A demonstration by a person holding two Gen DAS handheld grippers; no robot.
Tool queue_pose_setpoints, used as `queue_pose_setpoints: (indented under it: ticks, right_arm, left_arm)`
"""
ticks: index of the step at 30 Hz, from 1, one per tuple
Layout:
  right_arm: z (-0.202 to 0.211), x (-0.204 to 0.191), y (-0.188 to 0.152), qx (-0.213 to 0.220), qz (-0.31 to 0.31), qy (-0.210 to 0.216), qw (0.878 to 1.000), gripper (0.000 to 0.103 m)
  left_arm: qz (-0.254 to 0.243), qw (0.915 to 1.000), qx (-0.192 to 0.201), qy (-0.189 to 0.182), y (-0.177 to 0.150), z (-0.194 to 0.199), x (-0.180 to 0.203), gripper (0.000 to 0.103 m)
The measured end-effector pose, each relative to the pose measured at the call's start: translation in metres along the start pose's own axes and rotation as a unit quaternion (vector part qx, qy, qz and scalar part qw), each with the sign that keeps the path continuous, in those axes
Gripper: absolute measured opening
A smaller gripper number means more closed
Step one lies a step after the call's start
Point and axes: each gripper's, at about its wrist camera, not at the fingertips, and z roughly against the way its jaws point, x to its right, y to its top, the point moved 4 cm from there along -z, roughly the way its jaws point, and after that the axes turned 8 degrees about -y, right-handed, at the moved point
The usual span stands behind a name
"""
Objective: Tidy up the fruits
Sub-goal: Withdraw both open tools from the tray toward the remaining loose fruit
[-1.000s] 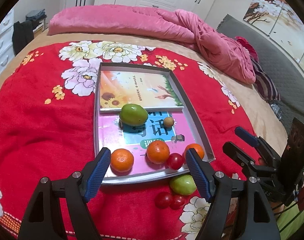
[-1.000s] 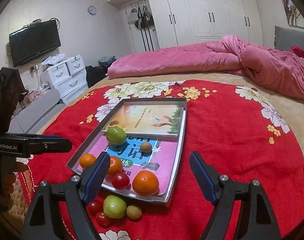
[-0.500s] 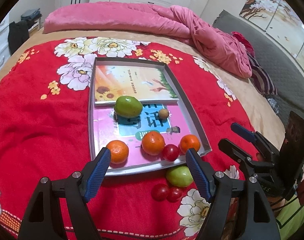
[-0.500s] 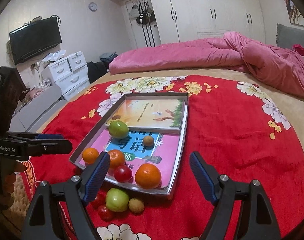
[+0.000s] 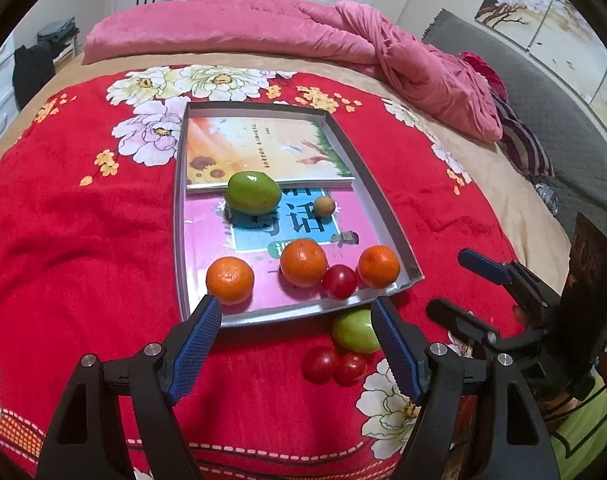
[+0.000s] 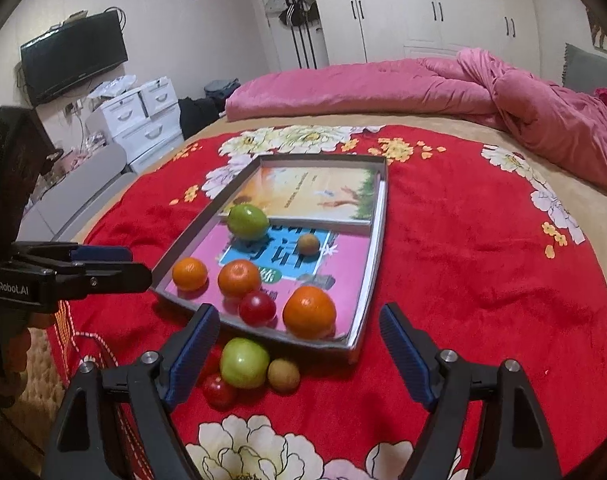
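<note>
Two tongs are in my hands, and both are spread wide with nothing between the blue pads. My left tongs [image 5: 295, 318] hang over the near edge of the tray [image 5: 383, 200], low in the middle of the left picture. My right tongs [image 6: 299, 330] hang over the near corner of the tray, low in the right picture.

Since half a second ago, the left picture has drawn a bit closer, so the tray and fruits look bigger. The green fruit on the blanket [image 5: 355, 330] now hides partly behind my left tongs' right pad. No fruit has changed its spot.

Inside the tray, three oranges sit in a row near the front: one at the left [image 5: 229, 280], one in the middle [image 5: 303, 262], one at the right [image 5: 378, 266]. A red tomato [image 5: 339, 281] touches the middle orange. Farther back lies a big green fruit [image 5: 253, 193], egg shaped, with its long side running left to right across the picture. Near it to the right is a small brown fruit [image 5: 324, 205].

Outside the tray, on the red flower blanket [image 5: 83, 240], two little tomatoes [image 5: 333, 364] touch each other, just below the green fruit. In the right picture a small brown fruit [image 6: 283, 374] touches that green fruit on its right.
</note>
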Motion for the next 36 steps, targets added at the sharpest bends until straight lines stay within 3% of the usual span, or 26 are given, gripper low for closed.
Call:
queue_pose_setpoints:
  ticks: [36]
  right_arm:
    - [-0.01, -0.017, -0.038, -0.074, 0.054, -0.028, 0.995, 0.095]
  left_arm:
    - [-0.026, 0.9984, -0.05, 0.006, -0.033, -0.01, 0.003, 0.078]
